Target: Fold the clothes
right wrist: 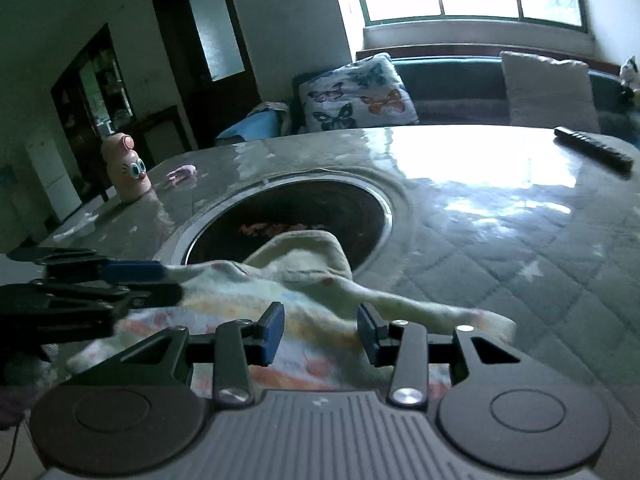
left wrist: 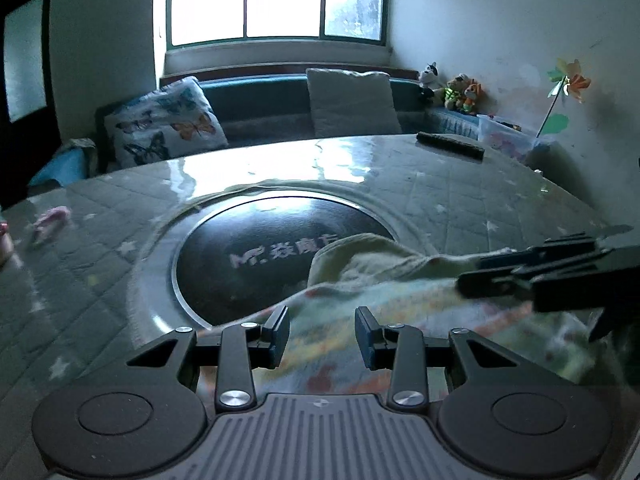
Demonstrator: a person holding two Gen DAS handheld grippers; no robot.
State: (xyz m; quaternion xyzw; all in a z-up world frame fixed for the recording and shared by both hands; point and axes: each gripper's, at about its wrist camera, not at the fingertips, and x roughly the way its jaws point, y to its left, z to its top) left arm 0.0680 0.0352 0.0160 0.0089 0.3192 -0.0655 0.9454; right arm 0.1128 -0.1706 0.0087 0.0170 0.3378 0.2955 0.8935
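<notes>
On a quilted grey table under a glossy cover, a small pale garment with pastel print lay half spread, its near part at six o'clock in both wrist views. Its cream upper edge lapped over the rim of a round dark inset at the table's centre.

From the left wrist view, the left gripper hung over the printed cloth with its jaws parted and nothing pinched between them. The right gripper came in at three o'clock, low over the garment's far side.

From the right wrist view, the right gripper's jaws were also released, standing apart above the fabric, while the left gripper reached in at nine o'clock. Motion blur softened the cloth's edges.

A remote control lay well apart at two o'clock; a butterfly cushion sat on the sofa beyond the table.

This looked like an early step: positioning over the garment before a fold. Next, each gripper would likely need to close on an edge or corner.
</notes>
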